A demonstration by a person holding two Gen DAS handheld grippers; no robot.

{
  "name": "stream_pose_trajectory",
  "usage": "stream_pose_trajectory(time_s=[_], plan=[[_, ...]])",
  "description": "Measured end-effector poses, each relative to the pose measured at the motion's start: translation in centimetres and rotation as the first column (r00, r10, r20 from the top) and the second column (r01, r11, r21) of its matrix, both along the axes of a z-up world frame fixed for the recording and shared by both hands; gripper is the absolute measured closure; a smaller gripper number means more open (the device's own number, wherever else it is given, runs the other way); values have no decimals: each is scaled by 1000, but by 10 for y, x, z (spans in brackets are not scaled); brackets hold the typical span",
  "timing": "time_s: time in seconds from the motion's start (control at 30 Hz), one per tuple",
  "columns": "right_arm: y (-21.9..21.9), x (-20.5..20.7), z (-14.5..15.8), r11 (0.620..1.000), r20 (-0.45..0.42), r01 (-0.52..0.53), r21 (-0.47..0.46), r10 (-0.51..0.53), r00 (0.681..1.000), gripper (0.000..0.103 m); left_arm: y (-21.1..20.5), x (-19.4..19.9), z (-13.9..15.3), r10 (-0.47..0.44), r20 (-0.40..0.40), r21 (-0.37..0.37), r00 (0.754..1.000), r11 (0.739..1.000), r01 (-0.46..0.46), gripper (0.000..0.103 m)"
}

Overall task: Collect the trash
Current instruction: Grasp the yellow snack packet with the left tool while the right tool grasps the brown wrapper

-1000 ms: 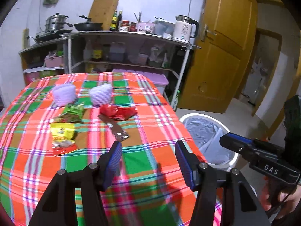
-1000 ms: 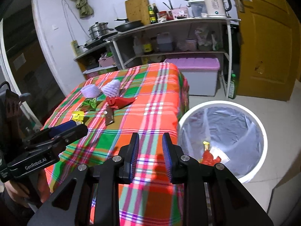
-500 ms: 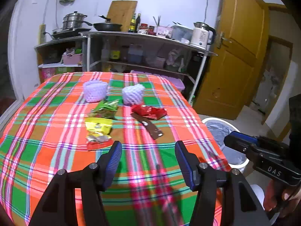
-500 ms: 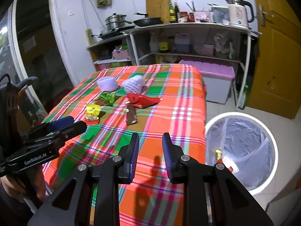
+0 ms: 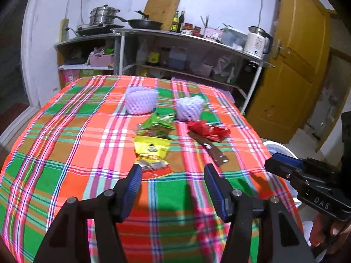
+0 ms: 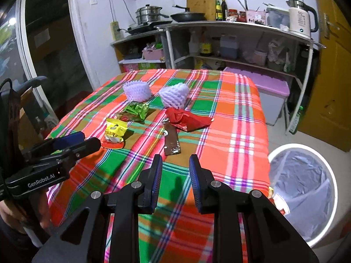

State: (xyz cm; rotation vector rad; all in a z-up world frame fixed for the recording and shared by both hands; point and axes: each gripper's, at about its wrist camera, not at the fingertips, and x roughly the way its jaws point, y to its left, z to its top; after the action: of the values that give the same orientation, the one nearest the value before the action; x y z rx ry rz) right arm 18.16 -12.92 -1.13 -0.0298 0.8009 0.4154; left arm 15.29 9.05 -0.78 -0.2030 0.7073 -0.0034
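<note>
The left gripper [image 5: 172,175] hovers low over the near part of a plaid-covered table [image 5: 65,149], its blue-padded jaws spread wide and holding nothing. Just beyond its fingertips lies a yellow snack wrapper [image 5: 152,150], resting partly on a red scrap at the cloth's green square. The right gripper [image 6: 175,164] hangs beside it, to the right, jaws parted by a narrower gap and likewise empty; directly ahead of it lies a flat brown wrapper [image 6: 171,140].

Farther out on the cloth, a crumpled green wrapper [image 5: 159,125] sits just behind the yellow one, and a crumpled red wrapper [image 5: 208,130] touches the far end of the brown strip. Two white foam fruit nets [image 5: 141,100] stand behind the wrappers, near each other but apart.

Off the table's right edge, on the tiled floor, stands a white trash bin [image 6: 329,175] lined with a grey bag, with a red and yellow scrap visible inside near its rim. Kitchen shelves [image 6: 230,26] with pans, bottles and a kettle [image 6: 300,19] line the back wall beside a yellow door [image 5: 294,65].
</note>
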Motion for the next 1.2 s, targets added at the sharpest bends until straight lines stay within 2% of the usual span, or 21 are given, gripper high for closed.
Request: stream_pose_trajectory(time_s=[0.27, 0.73, 1.2], plan=[[22, 28, -23, 999, -58, -26, -32, 24, 998, 77, 22, 29, -24, 24, -79, -29, 997, 999, -26, 45], [47, 66, -48, 994, -130, -59, -91, 47, 990, 77, 34, 68, -45, 28, -144, -50, 989, 998, -35, 45], [60, 84, -54, 989, -144, -63, -133, 43, 989, 77, 26, 71, -46, 46, -164, 15, 985, 999, -44, 46]])
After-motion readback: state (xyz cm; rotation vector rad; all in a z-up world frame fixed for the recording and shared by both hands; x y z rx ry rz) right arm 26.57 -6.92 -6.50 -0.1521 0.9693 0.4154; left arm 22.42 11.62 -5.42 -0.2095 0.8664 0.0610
